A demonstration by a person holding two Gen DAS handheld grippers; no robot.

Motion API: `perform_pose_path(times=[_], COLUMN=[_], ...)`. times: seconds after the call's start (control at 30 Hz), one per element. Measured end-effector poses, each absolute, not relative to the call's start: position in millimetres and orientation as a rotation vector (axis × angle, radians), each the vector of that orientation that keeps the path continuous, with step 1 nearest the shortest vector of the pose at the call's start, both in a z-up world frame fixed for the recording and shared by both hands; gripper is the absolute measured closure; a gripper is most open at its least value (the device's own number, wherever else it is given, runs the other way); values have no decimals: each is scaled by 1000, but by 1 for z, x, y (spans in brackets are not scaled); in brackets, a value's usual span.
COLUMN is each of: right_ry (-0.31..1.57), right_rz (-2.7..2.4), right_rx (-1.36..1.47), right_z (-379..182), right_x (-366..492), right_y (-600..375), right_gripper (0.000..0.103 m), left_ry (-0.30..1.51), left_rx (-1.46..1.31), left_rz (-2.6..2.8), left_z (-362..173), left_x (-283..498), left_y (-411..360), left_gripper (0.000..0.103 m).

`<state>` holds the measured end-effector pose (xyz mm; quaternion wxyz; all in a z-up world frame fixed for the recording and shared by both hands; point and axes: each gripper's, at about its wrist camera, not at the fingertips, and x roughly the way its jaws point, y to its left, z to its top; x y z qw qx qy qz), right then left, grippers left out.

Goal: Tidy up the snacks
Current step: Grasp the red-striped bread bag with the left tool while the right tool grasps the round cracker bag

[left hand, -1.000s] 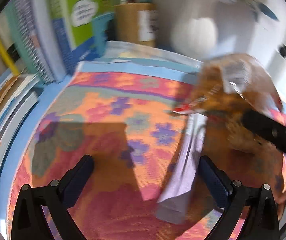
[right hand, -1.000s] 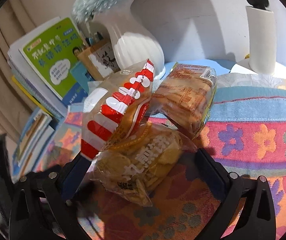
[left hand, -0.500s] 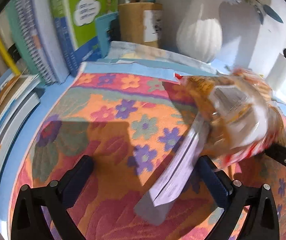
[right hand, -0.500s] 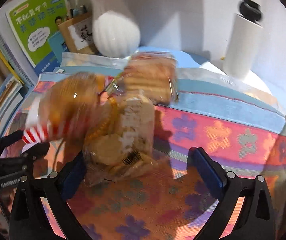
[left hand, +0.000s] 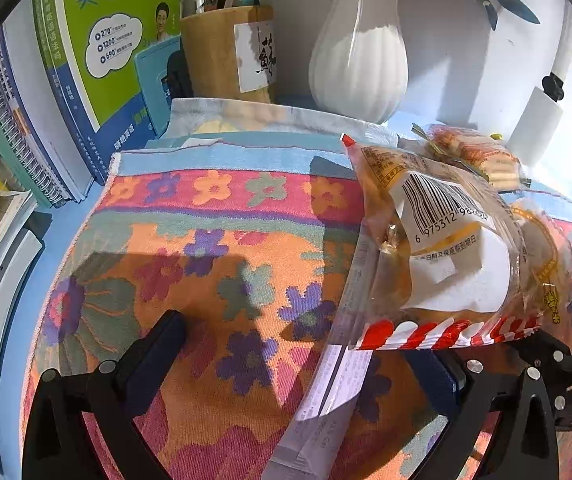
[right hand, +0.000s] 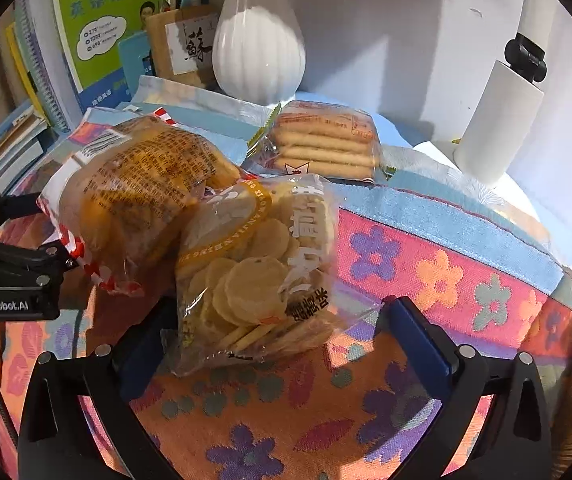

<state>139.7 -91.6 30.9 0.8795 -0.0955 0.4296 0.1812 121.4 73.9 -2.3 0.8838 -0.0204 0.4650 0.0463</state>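
Note:
Three snack bags lie on the flowered cloth (right hand: 446,272). A clear bag with red-and-white stripes (left hand: 438,256) (right hand: 137,188) leans over my left gripper's right finger. A bag of round crackers (right hand: 257,272) lies between my right gripper's fingers, which stand apart from it. A pack of long biscuits (right hand: 326,144) (left hand: 474,156) lies behind, near the vase. My left gripper (left hand: 306,360) is open and holds nothing. My right gripper (right hand: 281,344) is open.
A white ribbed vase (left hand: 360,60) (right hand: 257,48), a brown pen holder (left hand: 225,52) and upright books (left hand: 97,40) stand at the back. Stacked books (left hand: 1,248) lie left. A paper-towel roll (right hand: 498,120) stands back right.
The striped bag came down from the air onto the cloth and settled beside the cracker bag. Both views swung toward the back wall.

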Motion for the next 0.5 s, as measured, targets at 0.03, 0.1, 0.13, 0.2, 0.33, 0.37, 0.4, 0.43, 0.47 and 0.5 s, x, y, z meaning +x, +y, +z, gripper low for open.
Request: perform_pose_path(times=[0.03, 0.1, 0.13, 0.2, 0.33, 0.37, 0.4, 0.43, 0.47, 0.5], right_ry=[896, 896, 896, 895, 896, 896, 896, 896, 896, 895], right_rz=[376, 374, 374, 374, 374, 374, 375, 374, 374, 373], right_rx=[-199, -198, -198, -198, -198, -198, -197, -197, -198, -198], right_z=[31, 30, 30, 30, 30, 30, 30, 30, 30, 30], right_x=[141, 141, 141, 141, 141, 141, 141, 141, 141, 141], right_y=[-89, -89, -89, -89, -89, -89, -89, -89, -89, -89], right_gripper=[0, 0, 0, 0, 0, 0, 0, 0, 0, 0], left_ry=[967, 967, 967, 967, 967, 967, 967, 967, 967, 967], left_rx=[-43, -44, -44, -44, -44, -44, -44, -44, -44, -44], left_rz=[98, 98, 98, 98, 97, 97, 97, 97, 97, 97], left_z=[-2, -2, -2, -2, -2, -2, -2, -2, -2, -2], left_x=[119, 119, 120, 119, 119, 119, 119, 119, 119, 119], left_y=[73, 73, 73, 73, 74, 74, 74, 74, 74, 74], left_gripper=[0, 0, 0, 0, 0, 0, 0, 0, 0, 0])
